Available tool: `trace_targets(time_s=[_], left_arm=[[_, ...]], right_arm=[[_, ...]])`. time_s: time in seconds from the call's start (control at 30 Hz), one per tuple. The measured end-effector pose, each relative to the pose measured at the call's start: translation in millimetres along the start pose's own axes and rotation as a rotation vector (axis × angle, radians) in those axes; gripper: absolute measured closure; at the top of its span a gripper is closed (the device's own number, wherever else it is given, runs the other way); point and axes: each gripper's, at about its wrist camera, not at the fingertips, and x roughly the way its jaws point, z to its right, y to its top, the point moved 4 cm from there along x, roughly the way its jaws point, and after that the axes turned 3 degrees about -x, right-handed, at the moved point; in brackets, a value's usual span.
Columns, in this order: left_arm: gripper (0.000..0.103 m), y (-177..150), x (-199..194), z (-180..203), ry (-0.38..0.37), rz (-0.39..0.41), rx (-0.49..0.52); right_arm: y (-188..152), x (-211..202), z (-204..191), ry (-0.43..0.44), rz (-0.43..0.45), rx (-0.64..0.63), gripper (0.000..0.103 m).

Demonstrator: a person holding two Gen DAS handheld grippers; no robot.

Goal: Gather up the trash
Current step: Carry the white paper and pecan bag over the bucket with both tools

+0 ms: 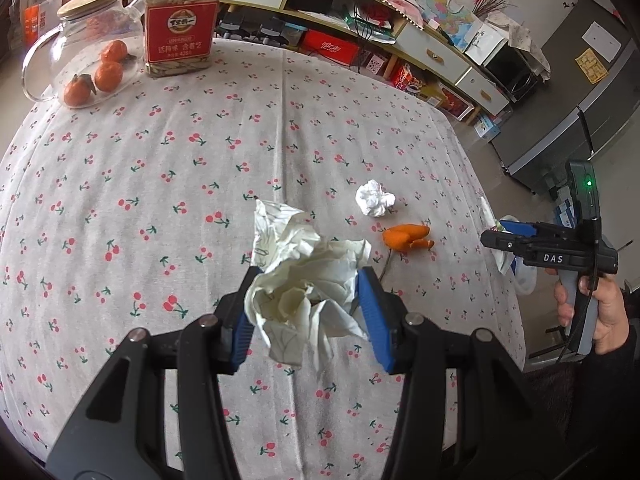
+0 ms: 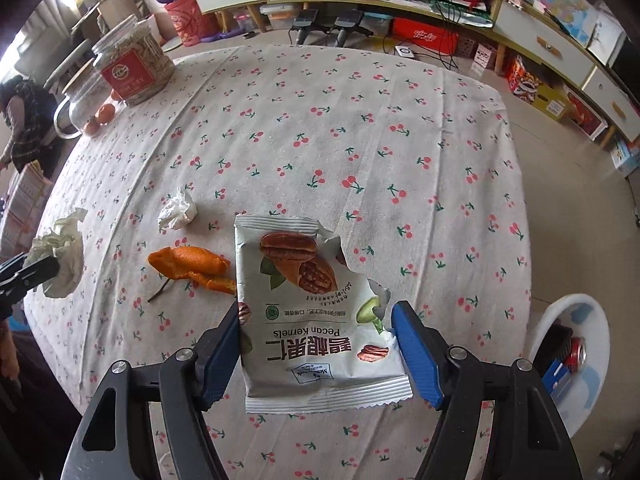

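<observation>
My left gripper [image 1: 308, 280] is shut on a big crumpled sheet of white paper [image 1: 296, 264], held above the cherry-print tablecloth [image 1: 140, 200]. The same paper [image 2: 64, 252] shows at the left edge of the right wrist view. My right gripper [image 2: 316, 312] is shut on a torn pecan-kernel packet [image 2: 312, 288], its blue pads pressing both side edges, with the packet lifted off the cloth. A small white tissue ball [image 1: 374, 199] [image 2: 178, 210] and a piece of orange peel [image 1: 406, 236] [image 2: 192, 264] lie on the table between the two grippers.
A jar of seeds [image 1: 182, 16] and a glass pot with tangerines [image 1: 88, 60] stand at the far left corner. A white bin [image 2: 576, 360] holding a red can sits on the floor right of the table. A person [image 2: 20, 120] is at the far left.
</observation>
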Motion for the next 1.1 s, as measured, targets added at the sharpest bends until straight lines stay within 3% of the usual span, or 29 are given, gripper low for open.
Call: trace_targets(time_s=[0.57, 1.1], left_arm=[[0.053, -3.6, 16.3, 45.7, -0.029, -0.008, 0.073], [0.053, 2.2, 59.5, 169.5, -0.113, -0.041, 0.243]], right_arm=[[-42.0, -42.4, 55.8, 0.007, 0.130, 0.222, 0.029], [-124.3, -80.0, 188.6, -0.070, 0.195, 0.540, 0.029]])
